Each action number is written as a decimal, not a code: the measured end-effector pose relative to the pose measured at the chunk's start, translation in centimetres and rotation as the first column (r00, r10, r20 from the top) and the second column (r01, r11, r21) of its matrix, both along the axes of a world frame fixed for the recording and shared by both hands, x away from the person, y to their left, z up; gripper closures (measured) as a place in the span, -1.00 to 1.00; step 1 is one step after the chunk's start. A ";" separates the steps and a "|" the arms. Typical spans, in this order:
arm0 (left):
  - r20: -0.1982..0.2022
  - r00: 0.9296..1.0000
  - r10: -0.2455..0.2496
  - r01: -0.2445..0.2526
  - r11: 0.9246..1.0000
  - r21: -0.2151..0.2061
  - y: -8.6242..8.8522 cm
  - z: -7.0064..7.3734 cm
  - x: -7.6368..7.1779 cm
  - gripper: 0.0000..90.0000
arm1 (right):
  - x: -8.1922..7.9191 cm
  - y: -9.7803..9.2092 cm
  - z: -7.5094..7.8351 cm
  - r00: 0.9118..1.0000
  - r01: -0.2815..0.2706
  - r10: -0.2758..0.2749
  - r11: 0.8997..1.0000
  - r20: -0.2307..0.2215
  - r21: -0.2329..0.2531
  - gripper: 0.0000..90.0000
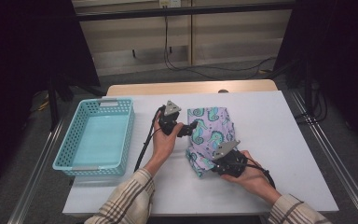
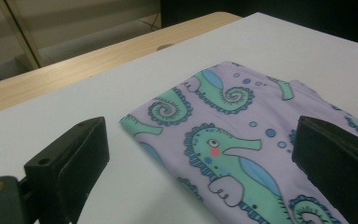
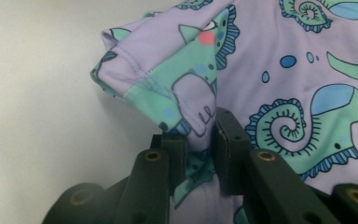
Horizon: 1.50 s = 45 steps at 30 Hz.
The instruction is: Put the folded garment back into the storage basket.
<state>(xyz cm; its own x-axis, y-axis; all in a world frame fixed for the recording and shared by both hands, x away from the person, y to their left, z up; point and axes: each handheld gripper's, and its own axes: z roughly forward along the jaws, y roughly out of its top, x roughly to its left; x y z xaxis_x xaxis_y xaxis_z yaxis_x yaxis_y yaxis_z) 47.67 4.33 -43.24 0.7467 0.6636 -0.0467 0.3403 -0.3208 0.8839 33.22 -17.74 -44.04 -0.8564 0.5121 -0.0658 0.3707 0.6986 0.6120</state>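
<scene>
From the high view, a folded lilac cloth (image 1: pixel 210 135) printed with teal seahorses lies on the white table (image 1: pixel 279 140). Everything else is placed from that cloth. A light blue plastic basket (image 1: pixel 96 138) stands well off to its left, apart from it, with bare board between them. The left gripper (image 1: pixel 191 128) comes in at the cloth's left edge, its cable trailing back along the person's forearm. The right gripper (image 1: pixel 213 163) sits at the cloth's near corner. Beyond the cloth's far edge runs the wooden table edge (image 1: pixel 191 87), then floor with loose cables (image 1: pixel 214 70).

In the left gripper view, the jaws stand wide apart and released, one over bare board left of the cloth (image 2: pixel 242 144), the other above its printed surface. Nothing lies between them but the cloth's folded edge.

In the right gripper view, the jaws are clenched on a bunched corner of the cloth (image 3: pixel 177 79), which is lifted and creased above them, with white board to its left.
</scene>
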 end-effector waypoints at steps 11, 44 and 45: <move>-0.013 1.000 0.002 -0.001 0.998 0.065 -0.2 -1.3 1.5 -0.91 | 0.4 -0.4 -0.1 0.999 0.012 -0.011 0.999 -0.030 0.040 0.82; -0.104 0.990 0.093 -0.082 0.990 0.111 -3.6 -1.3 7.4 -0.65 | 0.3 -0.6 -0.2 0.999 0.018 -0.016 0.998 -0.034 0.064 0.82; -0.104 0.990 0.093 -0.082 0.990 0.111 -3.6 -1.3 7.4 -0.64 | 0.3 -0.6 -0.2 0.999 0.018 -0.016 0.998 -0.034 0.064 0.82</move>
